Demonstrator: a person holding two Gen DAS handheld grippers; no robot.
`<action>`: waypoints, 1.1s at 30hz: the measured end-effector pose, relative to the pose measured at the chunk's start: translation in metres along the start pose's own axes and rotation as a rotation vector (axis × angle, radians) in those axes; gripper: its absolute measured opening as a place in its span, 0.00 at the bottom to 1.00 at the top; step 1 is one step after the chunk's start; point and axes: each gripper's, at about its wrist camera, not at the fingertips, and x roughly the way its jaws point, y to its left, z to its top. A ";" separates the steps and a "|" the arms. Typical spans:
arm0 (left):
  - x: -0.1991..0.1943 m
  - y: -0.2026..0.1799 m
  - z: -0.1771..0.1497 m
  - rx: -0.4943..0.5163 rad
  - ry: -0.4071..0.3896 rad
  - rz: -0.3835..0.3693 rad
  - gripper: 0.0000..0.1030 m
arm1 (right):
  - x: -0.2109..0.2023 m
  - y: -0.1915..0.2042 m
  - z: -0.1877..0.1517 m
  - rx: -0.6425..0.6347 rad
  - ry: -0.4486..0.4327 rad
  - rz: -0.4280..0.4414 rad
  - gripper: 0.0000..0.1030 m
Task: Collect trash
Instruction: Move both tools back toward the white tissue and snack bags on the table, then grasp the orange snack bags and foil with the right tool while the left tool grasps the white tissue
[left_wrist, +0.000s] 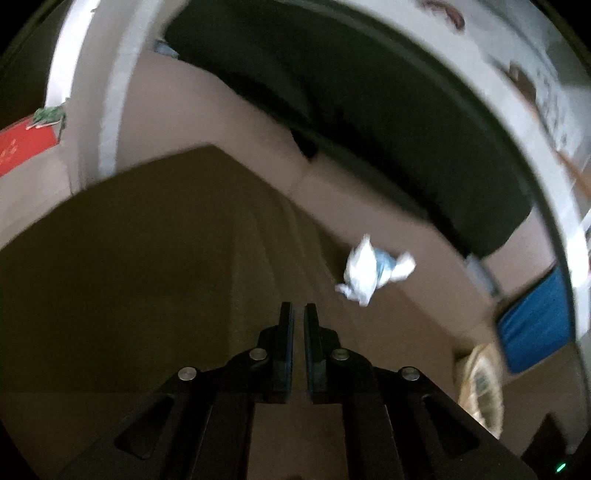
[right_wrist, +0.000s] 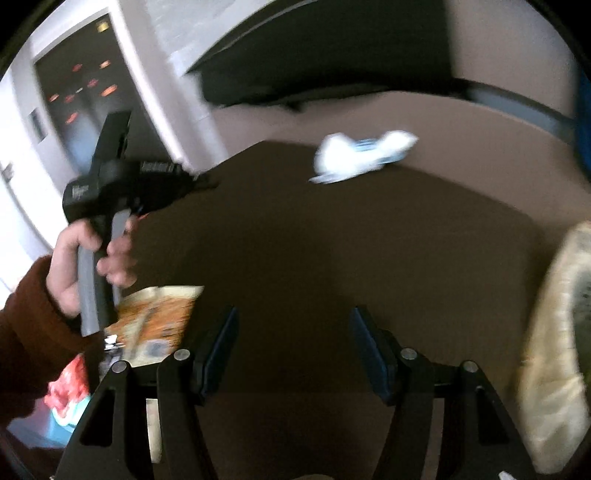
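Note:
A crumpled white and blue wrapper (left_wrist: 375, 271) lies on the pale floor just past the edge of a dark brown surface (left_wrist: 147, 258). My left gripper (left_wrist: 299, 314) hangs over that surface, short of the wrapper and to its left, shut with nothing between its fingers. In the right wrist view the same wrapper (right_wrist: 360, 157) lies far ahead, and my right gripper (right_wrist: 293, 332) stands open and empty above the brown surface (right_wrist: 332, 258). A hand in a rust sleeve holds the left gripper (right_wrist: 205, 182) at the left. An orange wrapper (right_wrist: 159, 317) lies beneath that hand.
A dark sofa (left_wrist: 369, 129) runs along the back. A blue item (left_wrist: 532, 321) and a cream woven basket (left_wrist: 480, 384) sit at the right; the basket (right_wrist: 554, 350) is close to my right gripper. A red and blue object (right_wrist: 68, 391) lies at lower left.

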 end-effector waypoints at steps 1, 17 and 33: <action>-0.012 0.006 0.005 -0.003 -0.028 -0.004 0.08 | 0.005 0.015 -0.001 -0.016 0.018 0.026 0.59; -0.157 0.047 -0.001 0.158 -0.250 0.183 0.25 | 0.062 0.123 -0.032 -0.208 0.162 -0.047 0.68; -0.073 -0.015 -0.021 0.238 -0.096 0.061 0.33 | 0.009 0.050 -0.016 -0.187 0.026 -0.107 0.19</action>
